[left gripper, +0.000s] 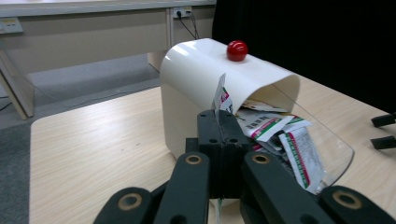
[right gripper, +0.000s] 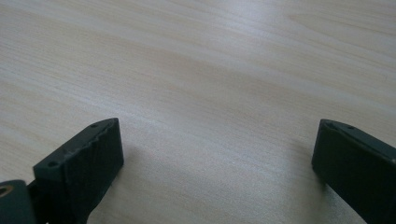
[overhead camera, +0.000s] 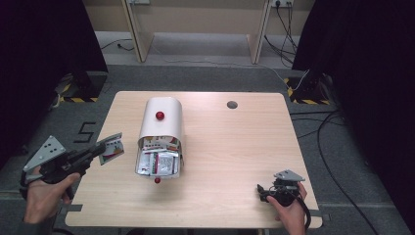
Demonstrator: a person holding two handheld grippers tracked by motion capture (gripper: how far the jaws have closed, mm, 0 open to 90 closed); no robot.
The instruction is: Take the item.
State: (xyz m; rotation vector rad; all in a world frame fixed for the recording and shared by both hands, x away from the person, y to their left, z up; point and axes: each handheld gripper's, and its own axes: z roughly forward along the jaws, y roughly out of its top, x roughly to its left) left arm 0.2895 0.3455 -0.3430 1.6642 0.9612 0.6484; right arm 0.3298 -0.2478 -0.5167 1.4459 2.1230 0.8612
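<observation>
left gripper: you clamped a sachet by its edge (off the tabletop's left edge), clear of the bread box | right gripper: jaws wide, parked near the front-right corner

Packet — edge-on, off the table's left

Left claw: jaws pressed together, held level at the left edge.
Right claw: jaws spread wide, resting low.
</observation>
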